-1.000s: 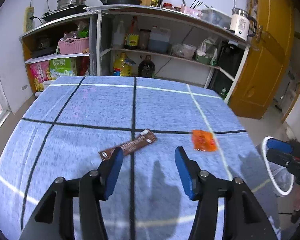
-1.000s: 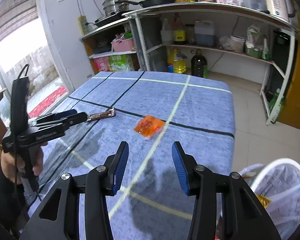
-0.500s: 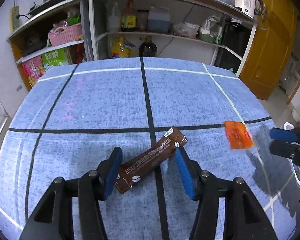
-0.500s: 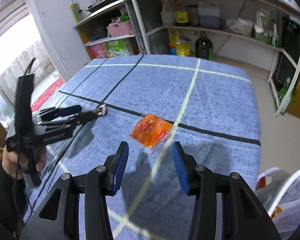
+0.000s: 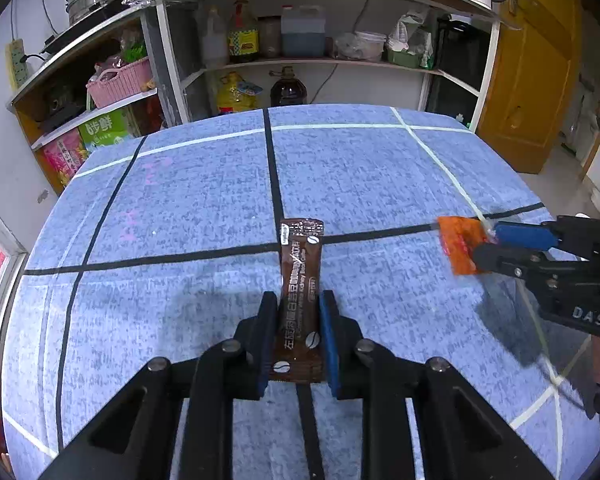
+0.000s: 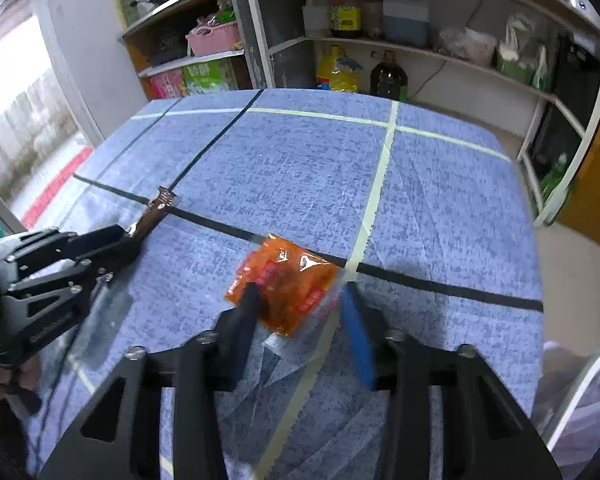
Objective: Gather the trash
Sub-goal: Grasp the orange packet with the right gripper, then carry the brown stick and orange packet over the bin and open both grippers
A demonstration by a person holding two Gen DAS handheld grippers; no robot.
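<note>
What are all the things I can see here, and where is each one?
brown wrapper: one, brown, on the table, between the left gripper's pads
orange packet: one, orange, on the table, between the right gripper's fingers
table: one, blue cloth with black and pale lines
shelves: bottles, pink basket, behind the table
white bag: one, beside the table
left gripper: closed on the wrapper
right gripper: just been closing around the packet, blurred

you face a blue table with taped lines, cluttered shelves behind it, yellow door right, bright window left.
</note>
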